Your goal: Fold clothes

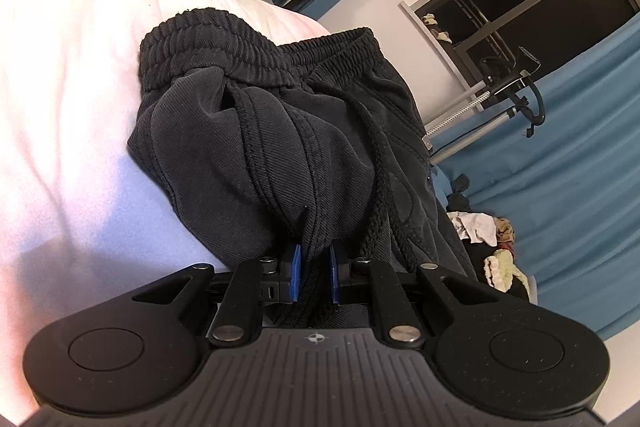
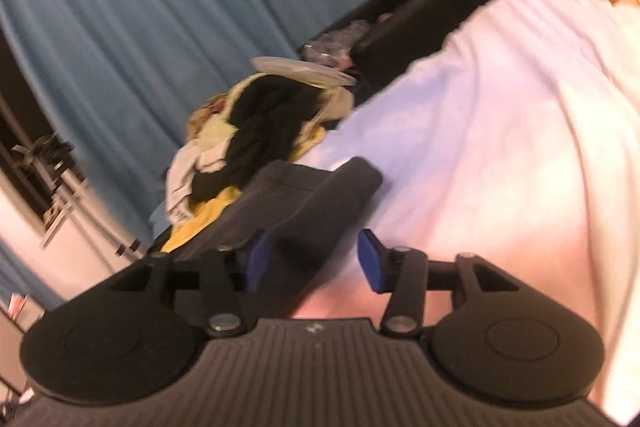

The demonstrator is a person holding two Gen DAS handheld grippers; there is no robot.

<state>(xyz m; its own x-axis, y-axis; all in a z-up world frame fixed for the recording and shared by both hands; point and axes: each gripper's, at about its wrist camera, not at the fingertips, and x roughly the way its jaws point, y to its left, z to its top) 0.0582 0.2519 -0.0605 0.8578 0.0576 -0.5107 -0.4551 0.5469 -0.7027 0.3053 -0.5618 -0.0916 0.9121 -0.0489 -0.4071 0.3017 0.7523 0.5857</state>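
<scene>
So left gripper [image 1: 315,267] fingers pinch the black shorts [image 1: 256,131] on the bed [image 1: 72,87] — right gripper [image 2: 316,259] fingers spread — keep hems aligned.

Ahead of your left gripper [image 1: 316,267], at twelve o'clock, the sweatpants [image 1: 256,131] lie on the bed cover [image 1: 68,99], waistband farthest from you. A clothes pile [image 1: 492,247] sits at three o'clock. From your right gripper [image 2: 316,259], that pile [image 2: 248,143] lies at eleven o'clock, curtain [image 2: 152,7] behind it.
</scene>
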